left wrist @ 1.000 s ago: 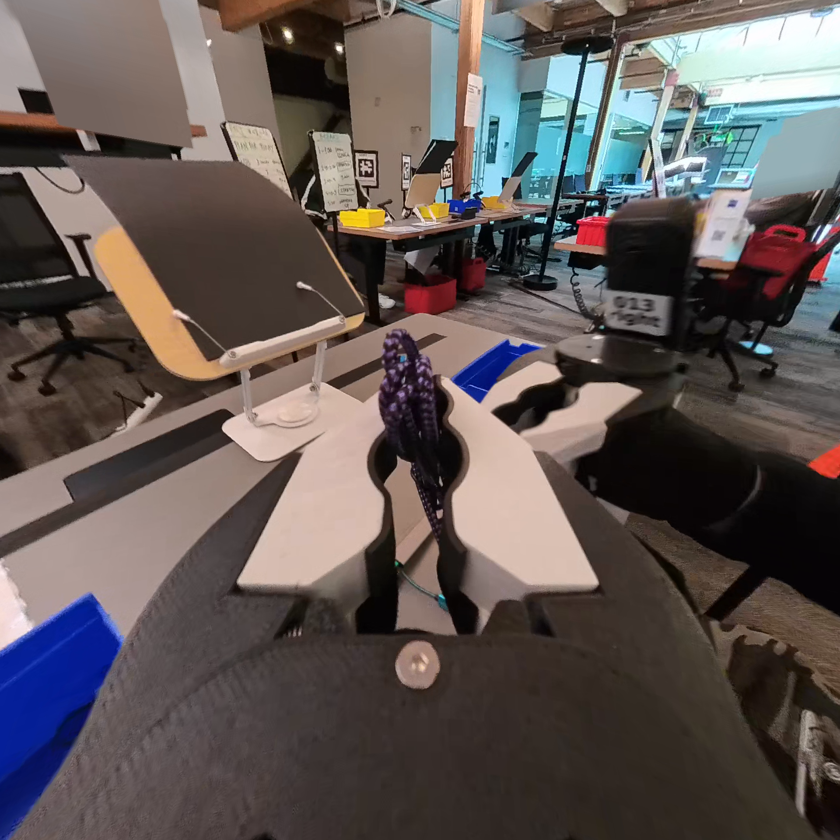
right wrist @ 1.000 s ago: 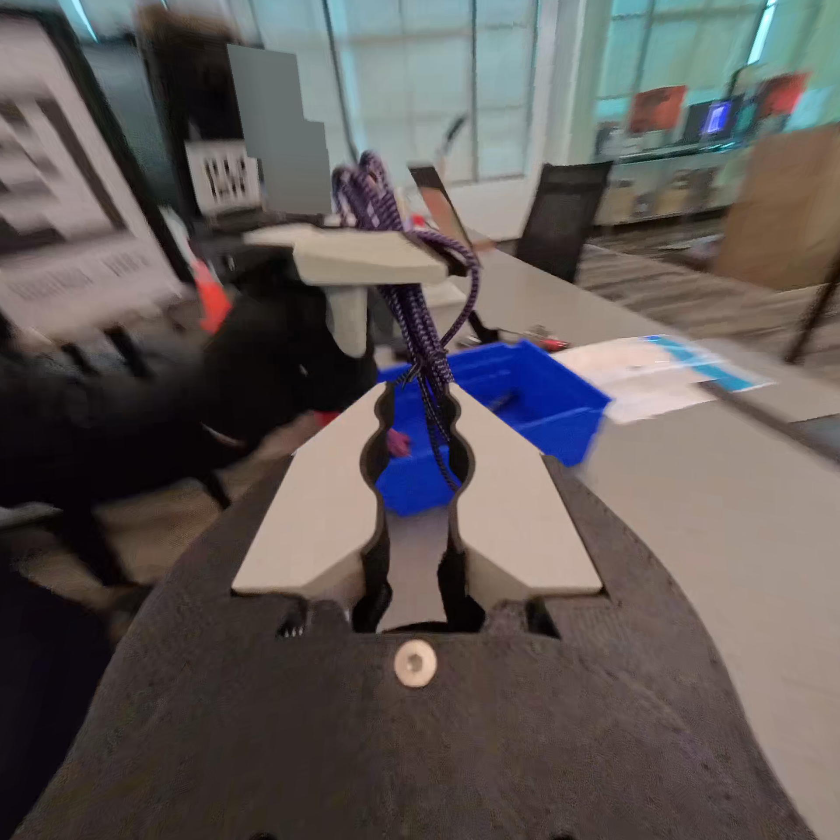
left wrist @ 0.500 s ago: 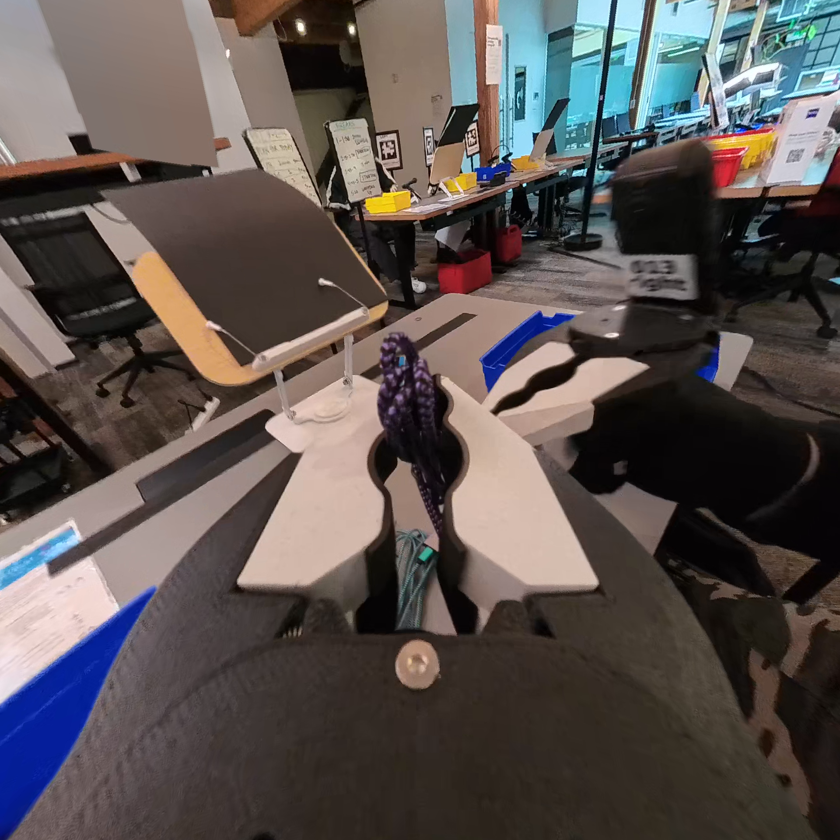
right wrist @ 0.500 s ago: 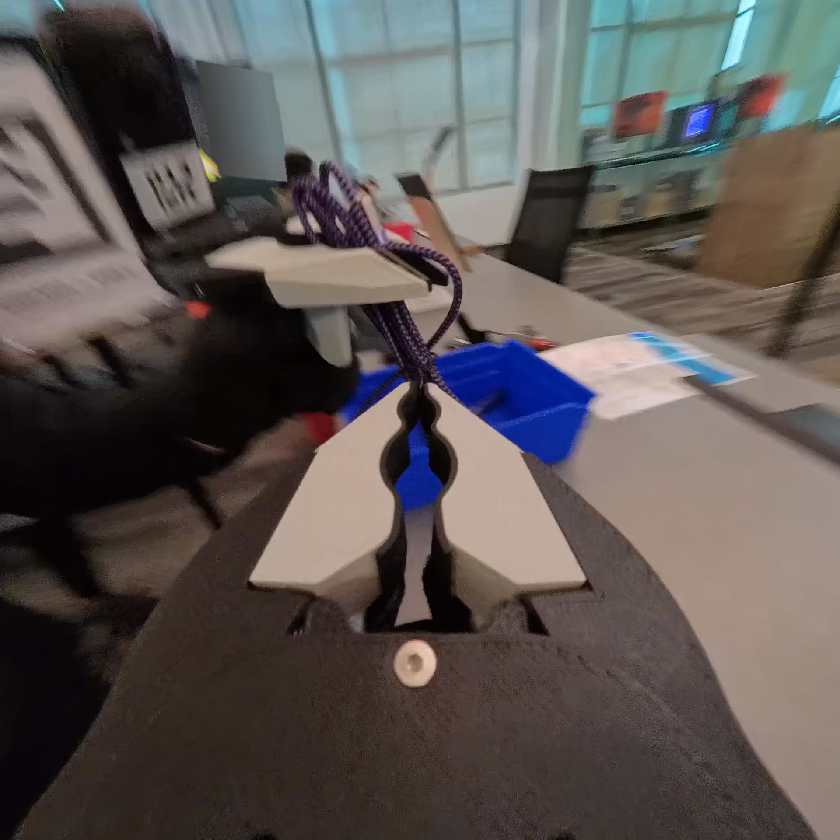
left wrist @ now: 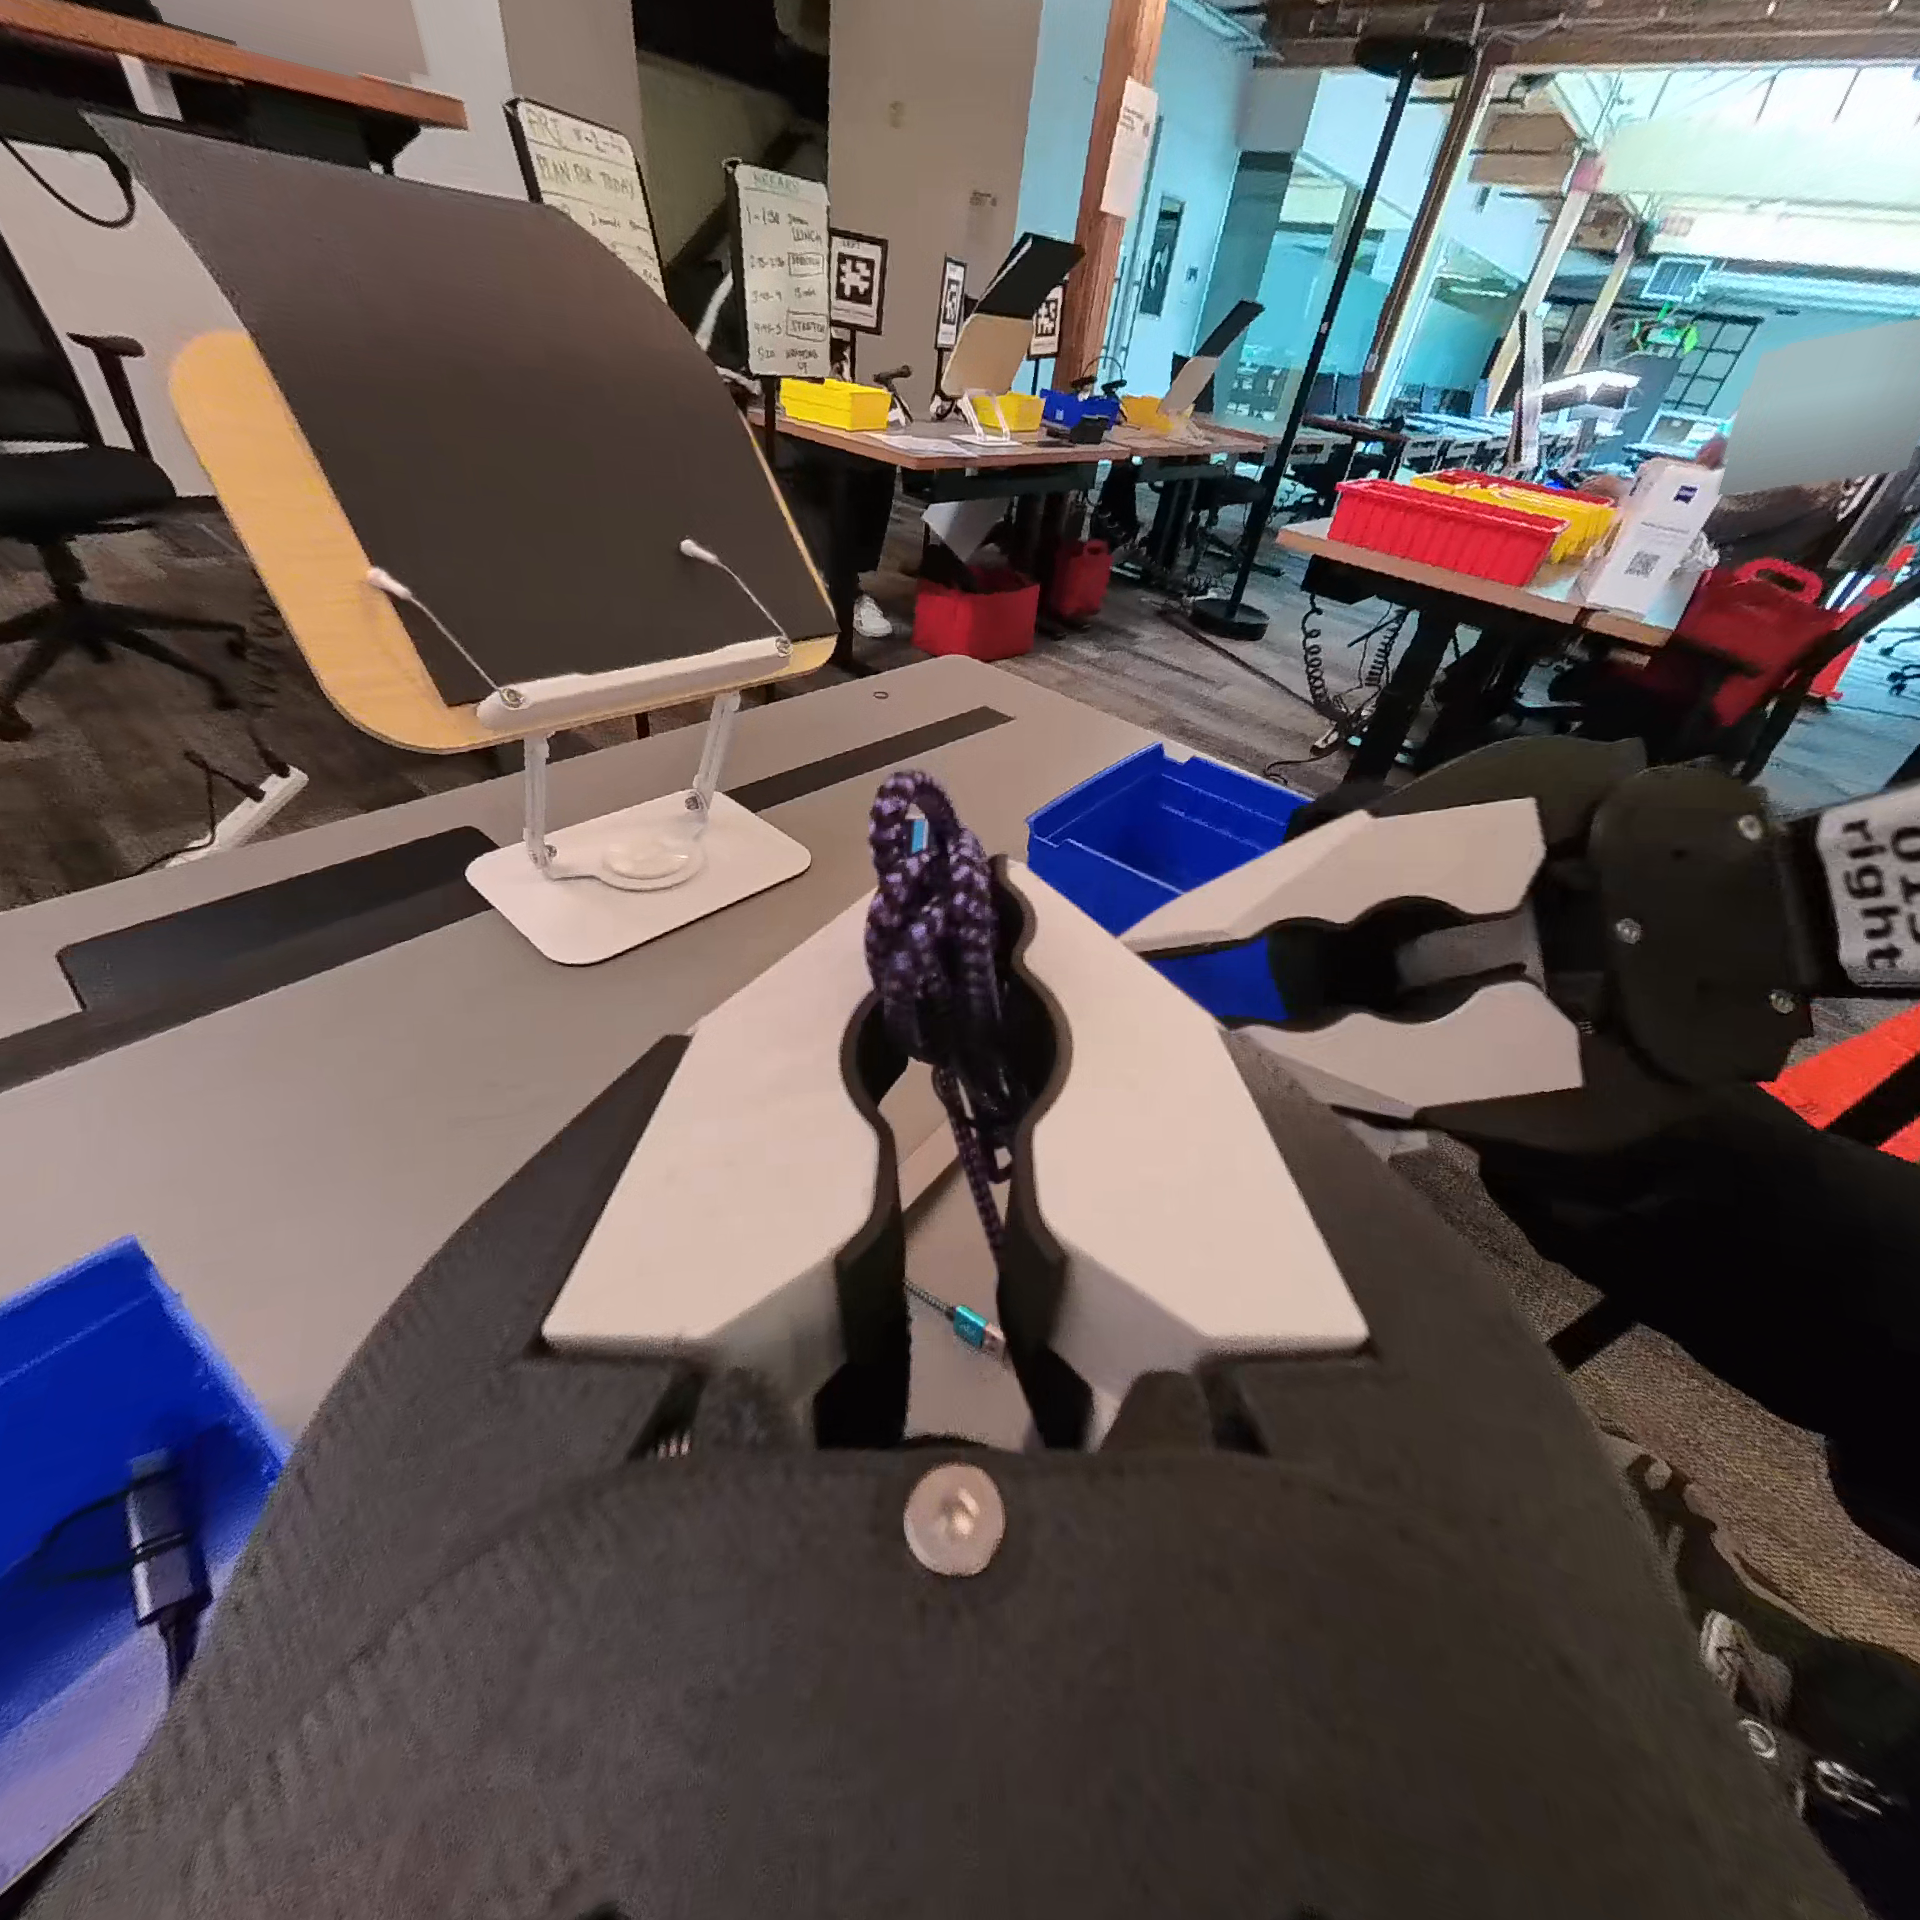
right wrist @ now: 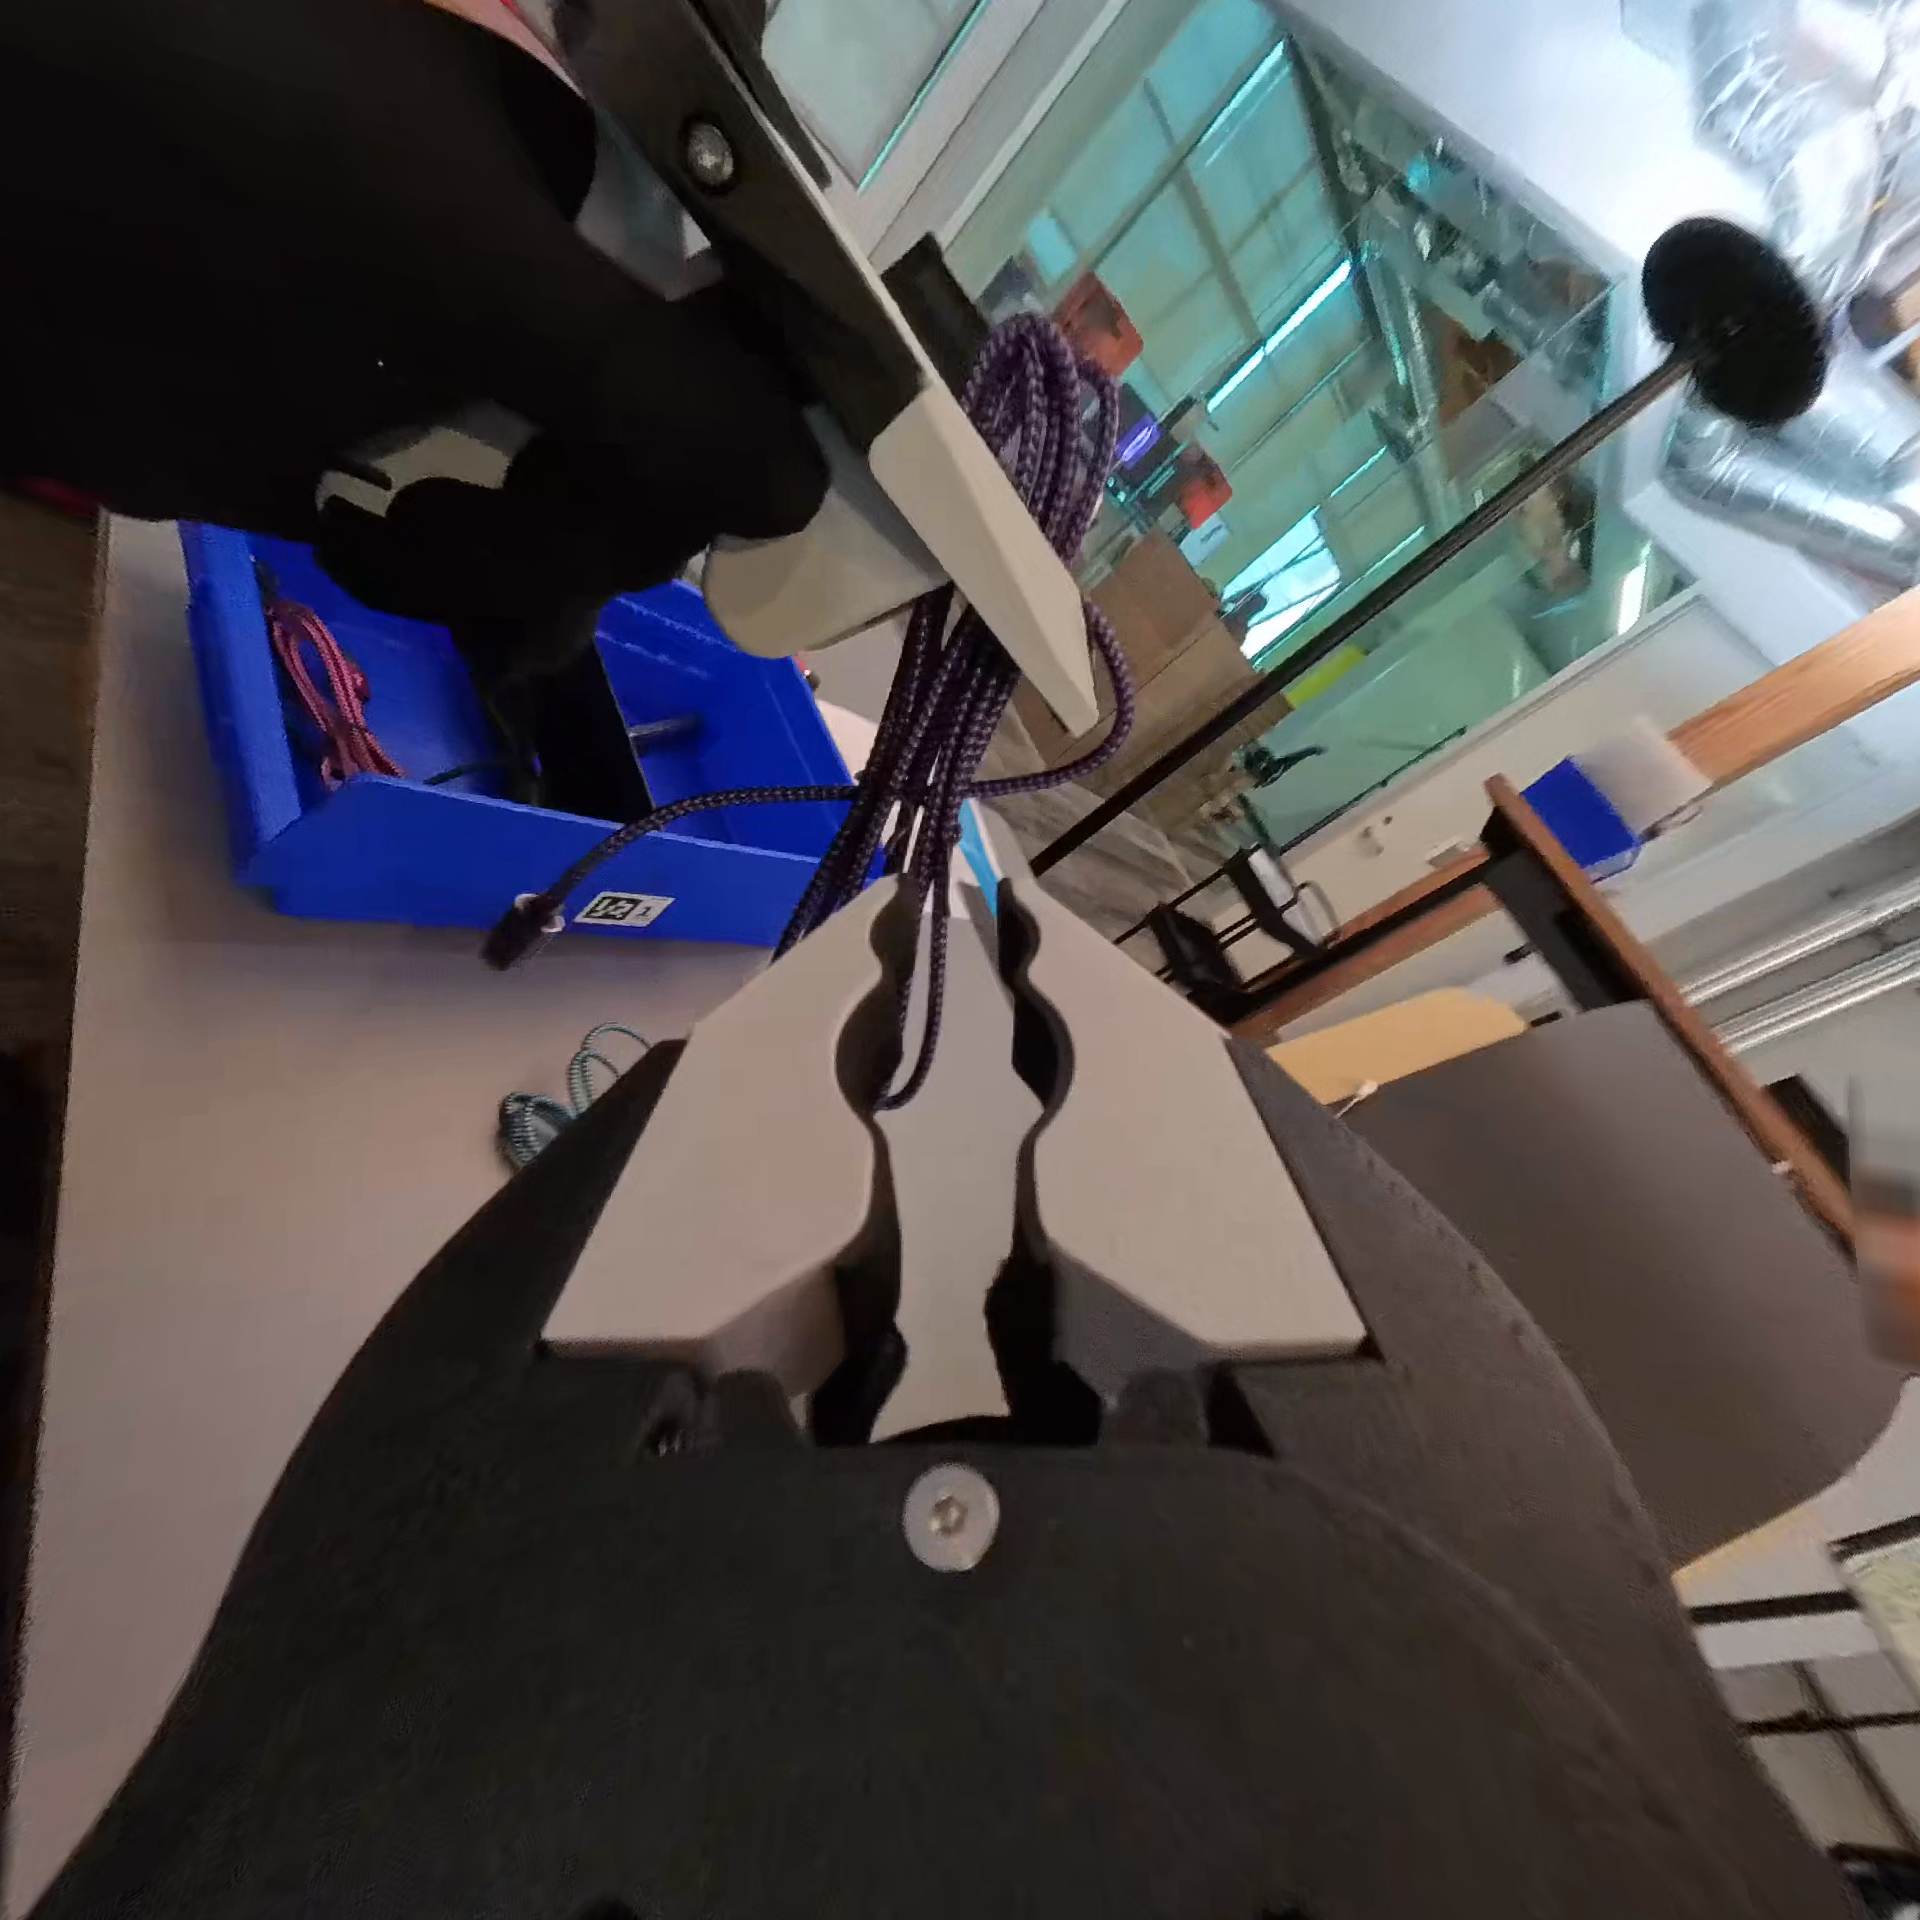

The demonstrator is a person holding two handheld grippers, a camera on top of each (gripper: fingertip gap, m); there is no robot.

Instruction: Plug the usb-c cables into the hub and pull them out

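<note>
Gripping a bunched purple braided usb-c cable (left wrist: 940, 940) between its pale grey scalloped fingers, the left tool (left wrist: 951, 997) is holding the bundle up above the smooth grey surface (left wrist: 312, 1091), while the right tool (right wrist: 951, 935) is standing slightly parted with one hanging strand threading through its gap, pinching nothing that I can see. Loops are dangling loose below the left tool, and one dark plug end (right wrist: 514, 935) is hanging free just in front of the glossy blue plastic bin (right wrist: 499, 862). I judge the main risk to be tangling: pulling one strand could be tightening the bunch into a knot, or dragging it out of the grip altogether. A slippery woven sheath and hard smooth fingers would be making that likelier. No hub is clearly showing in either view, so plugging looks some way off.
</note>
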